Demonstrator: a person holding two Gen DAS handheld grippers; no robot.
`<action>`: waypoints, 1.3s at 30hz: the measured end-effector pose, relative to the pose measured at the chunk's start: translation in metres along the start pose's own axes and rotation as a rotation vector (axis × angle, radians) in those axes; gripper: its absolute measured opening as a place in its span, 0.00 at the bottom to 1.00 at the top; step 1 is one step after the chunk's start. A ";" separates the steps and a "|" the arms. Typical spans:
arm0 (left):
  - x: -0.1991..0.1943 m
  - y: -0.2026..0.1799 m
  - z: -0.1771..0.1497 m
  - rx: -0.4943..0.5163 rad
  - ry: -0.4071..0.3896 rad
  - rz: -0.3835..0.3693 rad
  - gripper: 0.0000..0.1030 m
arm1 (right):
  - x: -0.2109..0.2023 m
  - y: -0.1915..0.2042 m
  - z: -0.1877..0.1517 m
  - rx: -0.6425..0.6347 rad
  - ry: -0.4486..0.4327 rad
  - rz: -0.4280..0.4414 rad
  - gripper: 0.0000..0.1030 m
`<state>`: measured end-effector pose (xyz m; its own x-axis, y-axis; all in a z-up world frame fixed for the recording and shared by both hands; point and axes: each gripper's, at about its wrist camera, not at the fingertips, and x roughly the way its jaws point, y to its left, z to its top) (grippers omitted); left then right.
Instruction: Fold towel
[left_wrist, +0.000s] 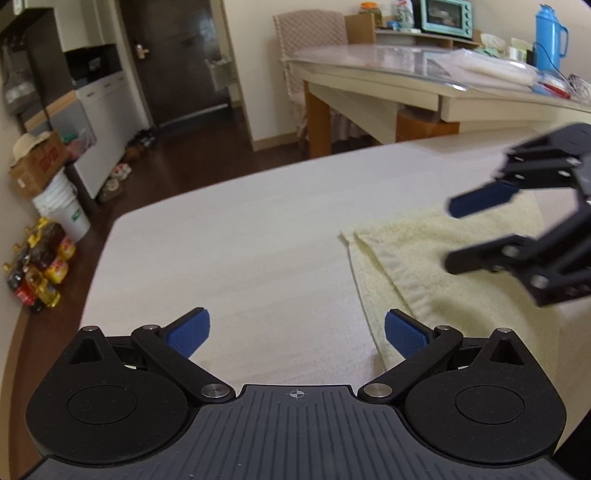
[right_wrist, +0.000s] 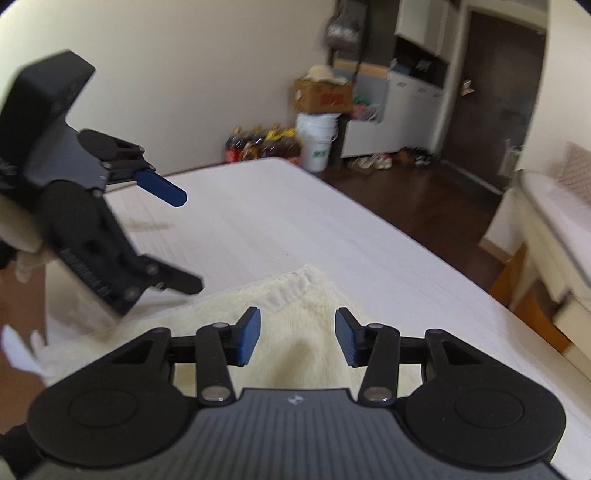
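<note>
Hovering wide over the folded towel (left_wrist: 443, 266), both hand-held grippers, left (left_wrist: 297, 336) and right (right_wrist: 298, 338), hold nothing.

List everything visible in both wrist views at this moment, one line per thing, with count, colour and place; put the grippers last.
towel: one, pale yellow, already doubled over, on the right part of the white surface.
white surface: one, white, under the towel.
dining table: one, cream with wooden legs, behind the surface.
thermos: one, blue, on the dining table's right end.
toaster oven: one, teal, at the back of the dining table.
bucket: one, white, on the floor at the left.
cardboard box: one, brown, on top of the bucket.
bottles: several, dark and yellow, on the floor.
door: one, dark brown, far wall.
left gripper: one, black with blue pads, open, beside the towel's edge.
right gripper: one, black with blue pads, open, over the towel.
</note>
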<state>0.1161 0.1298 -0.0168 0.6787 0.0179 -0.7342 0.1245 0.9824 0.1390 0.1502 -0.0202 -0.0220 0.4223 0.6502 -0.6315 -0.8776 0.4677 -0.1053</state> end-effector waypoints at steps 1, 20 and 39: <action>0.002 0.001 0.001 0.006 0.009 -0.008 1.00 | 0.009 -0.003 0.005 -0.008 0.018 0.013 0.47; 0.021 0.018 0.017 -0.081 0.057 0.058 1.00 | -0.006 -0.024 0.005 -0.068 0.065 0.091 0.04; 0.028 -0.034 0.028 0.000 0.052 0.006 1.00 | -0.144 0.021 -0.132 -0.235 0.007 -0.151 0.48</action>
<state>0.1515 0.0917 -0.0231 0.6407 0.0335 -0.7671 0.1208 0.9822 0.1438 0.0412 -0.1828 -0.0346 0.5517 0.5794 -0.6000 -0.8336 0.4071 -0.3734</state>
